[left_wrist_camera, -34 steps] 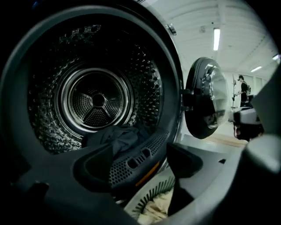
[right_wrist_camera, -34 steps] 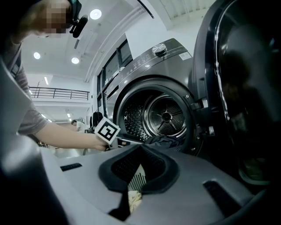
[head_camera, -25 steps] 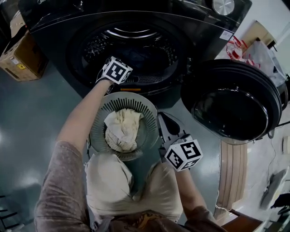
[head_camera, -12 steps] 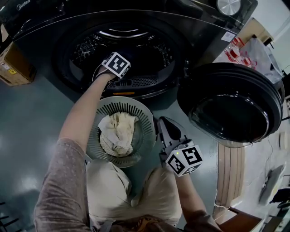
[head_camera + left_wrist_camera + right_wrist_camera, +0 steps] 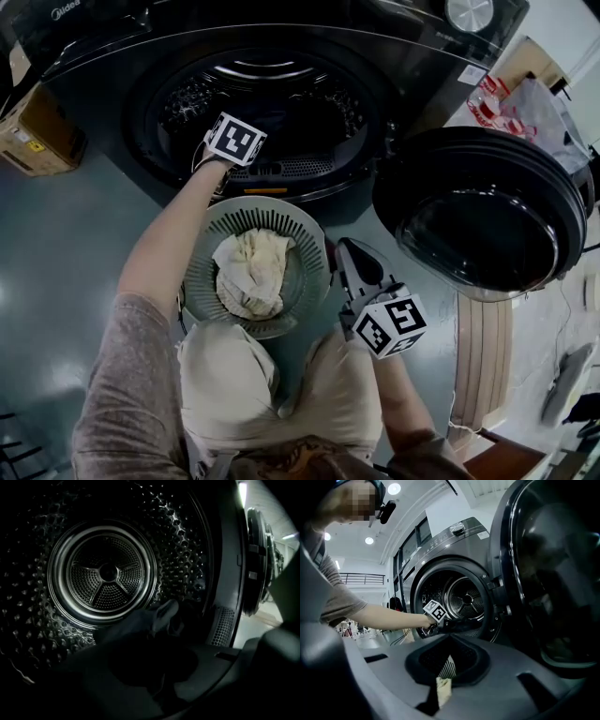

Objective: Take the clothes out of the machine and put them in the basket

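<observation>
Where glossy grey floor (image 5: pixel 66 244) meets machine (image 5: pixel 103 84) — cardboard box (image 5: pixel 37 131); dark garment (image 5: pixel 159 616) inside.

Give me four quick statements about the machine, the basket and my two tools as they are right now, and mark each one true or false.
1. The machine's door is shut. False: the door stands wide open at the right.
2. A cream cloth lies in the basket. True: the cream cloth sits inside the basket on the floor.
3. The left tool hovers over the basket. False: the left tool reaches into the drum, where its jaws have just been closing and now look pinched on a dark garment.
4. The right tool is outside the machine, beside the basket. True: the right tool is there, jaws together and empty.
</observation>
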### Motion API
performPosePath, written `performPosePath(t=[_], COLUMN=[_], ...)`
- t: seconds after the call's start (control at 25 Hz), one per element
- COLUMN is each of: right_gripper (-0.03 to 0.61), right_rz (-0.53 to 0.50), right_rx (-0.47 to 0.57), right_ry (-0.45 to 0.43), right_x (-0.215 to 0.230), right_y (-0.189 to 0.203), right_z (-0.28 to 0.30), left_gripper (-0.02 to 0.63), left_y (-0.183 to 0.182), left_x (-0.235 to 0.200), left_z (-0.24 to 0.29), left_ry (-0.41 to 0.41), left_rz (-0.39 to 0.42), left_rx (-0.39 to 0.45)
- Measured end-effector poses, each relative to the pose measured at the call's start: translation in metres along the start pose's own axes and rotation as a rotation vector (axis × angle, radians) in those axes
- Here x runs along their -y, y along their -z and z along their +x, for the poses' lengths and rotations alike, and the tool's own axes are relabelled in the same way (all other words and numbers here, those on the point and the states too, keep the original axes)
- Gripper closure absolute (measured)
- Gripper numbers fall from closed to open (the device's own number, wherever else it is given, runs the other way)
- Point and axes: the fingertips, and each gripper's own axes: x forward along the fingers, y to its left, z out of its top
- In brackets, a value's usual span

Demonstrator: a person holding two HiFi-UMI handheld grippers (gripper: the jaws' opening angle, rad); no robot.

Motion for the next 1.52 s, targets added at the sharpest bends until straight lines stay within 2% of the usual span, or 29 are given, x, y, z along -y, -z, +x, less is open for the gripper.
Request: performPosePath(t=[0.2,0.4,0.64,0.96,1.12,1.16,1.28,1.36,1.52], right_gripper=[0.58,0.58,0.58,0.58,0.581,0.58,0.58,0.58,0.58], right_rz=[-0.018,-0.05,-0.078,-0.083,-0.083,-0.085,-0.09,-0.086,-0.072], right_rx=[0.021,0.031,0.036,0.037,0.042,0.041,0.04,0.046,0.054], right_ry=[-0.014,-0.042,-0.095,-0.146,-0.169,-0.175,-0.189,-0.188,-0.174], right_x=[-0.004,-0.012,-0.029,-0.039,-0.043,-0.045,-0.048,-0.046,-0.042], right_y=[-0.012,-0.021,-0.025,-0.029,-0.033,-0.033,-0.034,-0.035,-0.036], right_z=[-0.002,-0.006,-0.008,-0.002,0.005,0.006,0.007,0.007,0.005], left_gripper=[0.574,0.578,0.58,0.58,0.572,0.557,0.42,0.356,0.311], left_y=[-0.004,0.01,0.036,0.048,0.055,0.057,0.063,0.065,0.064], left_x=[0.014,0.05,0.088,0.155,0.168,0.17,0.176,0.178,0.167], left_z=[-0.056,-0.121,-0.188,-0.266,-0.286,-0.287,-0.284,-0.28,-0.263], left_ry=[0.057,0.131,0.202,0.296,0.278,0.274,0.295,0.3,0.282], left_rz=[-0.065,-0.069,-0.134,-0.064,-0.013,-0.009,-0.027,-0.027,-0.039], left_rx=[0.076,0.122,0.154,0.176,0.176,0.174,0.162,0.152,0.153])
